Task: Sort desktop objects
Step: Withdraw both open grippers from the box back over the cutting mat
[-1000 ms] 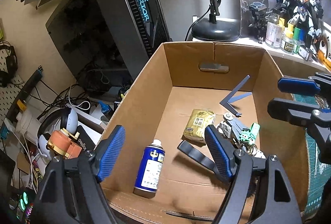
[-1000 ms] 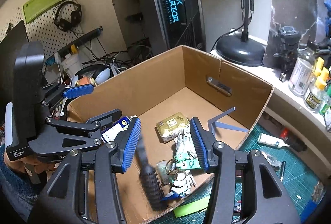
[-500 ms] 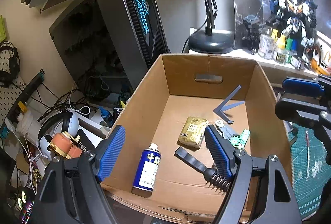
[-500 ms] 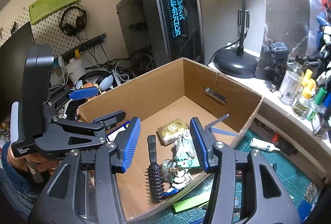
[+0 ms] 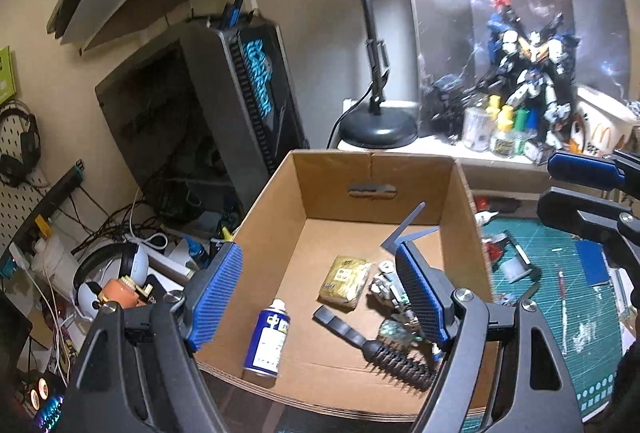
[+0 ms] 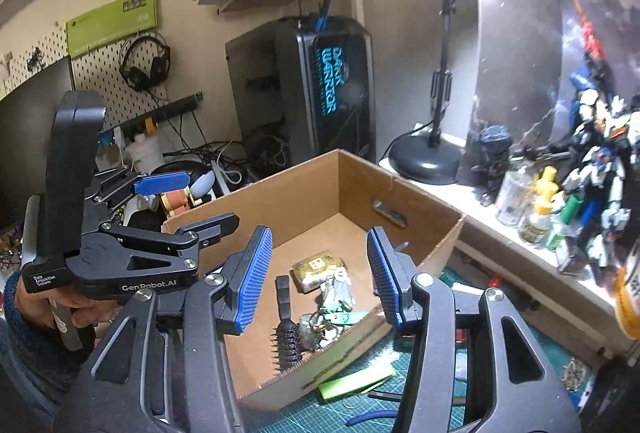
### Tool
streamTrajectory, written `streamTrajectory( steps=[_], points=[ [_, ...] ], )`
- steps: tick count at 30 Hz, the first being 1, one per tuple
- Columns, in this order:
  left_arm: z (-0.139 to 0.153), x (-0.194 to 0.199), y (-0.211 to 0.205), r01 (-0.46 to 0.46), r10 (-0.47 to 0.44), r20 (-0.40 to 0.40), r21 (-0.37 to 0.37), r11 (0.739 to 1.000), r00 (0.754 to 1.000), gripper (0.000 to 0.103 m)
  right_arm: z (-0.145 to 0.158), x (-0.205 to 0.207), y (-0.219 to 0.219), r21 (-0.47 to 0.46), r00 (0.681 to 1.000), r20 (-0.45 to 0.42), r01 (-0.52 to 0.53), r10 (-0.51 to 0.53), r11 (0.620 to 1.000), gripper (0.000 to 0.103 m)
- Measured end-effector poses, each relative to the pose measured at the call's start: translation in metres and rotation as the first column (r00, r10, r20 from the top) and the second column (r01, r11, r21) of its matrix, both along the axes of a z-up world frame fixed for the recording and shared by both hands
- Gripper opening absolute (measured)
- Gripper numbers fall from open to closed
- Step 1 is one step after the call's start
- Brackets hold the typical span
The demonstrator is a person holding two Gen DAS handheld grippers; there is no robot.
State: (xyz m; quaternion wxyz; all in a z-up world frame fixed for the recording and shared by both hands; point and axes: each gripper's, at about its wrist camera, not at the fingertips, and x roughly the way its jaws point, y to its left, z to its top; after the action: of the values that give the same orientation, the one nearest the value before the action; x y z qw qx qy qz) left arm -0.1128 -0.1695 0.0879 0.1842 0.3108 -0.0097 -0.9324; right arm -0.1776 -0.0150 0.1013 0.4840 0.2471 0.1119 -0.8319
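An open cardboard box (image 5: 372,169) (image 6: 420,233) holds a black hairbrush (image 5: 384,351) (image 6: 287,337), a blue spray can (image 5: 268,341), a gold packet (image 5: 344,283) (image 6: 314,269), a small grey and green model (image 5: 390,291) (image 6: 338,297) and a grey angled stand (image 5: 404,231). My left gripper (image 5: 320,299) is open and empty, high above the box's near edge. My right gripper (image 6: 320,277) is open and empty above the box's near right corner. The left gripper also shows in the right wrist view (image 6: 188,201).
A black PC tower (image 5: 240,105) stands behind the box to the left. A desk lamp base (image 5: 378,129), small bottles (image 5: 496,133) and a robot figure (image 5: 528,73) sit on a ledge behind. A green cutting mat (image 5: 560,293) with small tools lies right. Cables and headphones (image 5: 108,273) lie left.
Both grippers have lifted up and back from the box, so it looks smaller and lower. The hairbrush, loose and falling a second ago, now lies flat in the box.
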Motion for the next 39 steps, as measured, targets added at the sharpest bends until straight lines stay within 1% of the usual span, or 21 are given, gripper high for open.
streamTrajectory(
  steps=[5,10,14,18,23,29,32,36,37,39],
  points=[
    [0.013,0.007,0.023,0.064,-0.064,-0.057,-0.003,0.998,0.996,0.08,0.01,0.006,0.026,-0.019,0.999,-0.029,0.034,-0.034,0.999,0.047],
    [0.016,0.012,0.054,0.174,-0.176,-0.113,-0.031,0.984,0.978,0.079,0.015,0.009,0.057,-0.034,0.996,-0.043,0.08,-0.082,0.996,0.048],
    [0.011,0.011,0.083,0.264,-0.269,-0.133,-0.056,0.963,0.954,0.08,0.014,0.007,0.085,-0.039,0.99,-0.044,0.135,-0.137,0.99,0.049],
    [-0.003,0.005,0.105,0.318,-0.322,-0.117,-0.054,0.946,0.939,0.08,0.006,0.005,0.114,-0.04,0.981,-0.026,0.191,-0.192,0.981,0.049],
    [-0.03,0.003,0.125,0.376,-0.378,-0.098,-0.034,0.926,0.921,0.08,-0.015,-0.001,0.146,-0.027,0.968,0.029,0.248,-0.247,0.968,0.049],
    [-0.064,0.01,0.149,0.43,-0.429,-0.061,-0.006,0.903,0.901,0.08,-0.051,-0.009,0.166,0.021,0.957,0.089,0.275,-0.276,0.961,0.049],
    [-0.079,0.013,0.156,0.43,-0.429,-0.046,0.012,0.903,0.902,0.08,-0.068,-0.015,0.174,0.044,0.951,0.114,0.284,-0.287,0.958,0.049],
    [-0.096,0.015,0.158,0.406,-0.404,-0.049,0.06,0.912,0.914,0.079,-0.088,-0.024,0.18,0.079,0.946,0.137,0.284,-0.292,0.956,0.049],
    [-0.098,0.017,0.16,0.399,-0.396,-0.06,0.044,0.916,0.916,0.08,-0.093,-0.026,0.181,0.086,0.945,0.146,0.282,-0.292,0.956,0.049],
    [-0.102,0.021,0.165,0.382,-0.379,-0.068,0.038,0.923,0.923,0.079,-0.102,-0.032,0.182,0.1,0.943,0.164,0.276,-0.29,0.956,0.049]
  ],
)
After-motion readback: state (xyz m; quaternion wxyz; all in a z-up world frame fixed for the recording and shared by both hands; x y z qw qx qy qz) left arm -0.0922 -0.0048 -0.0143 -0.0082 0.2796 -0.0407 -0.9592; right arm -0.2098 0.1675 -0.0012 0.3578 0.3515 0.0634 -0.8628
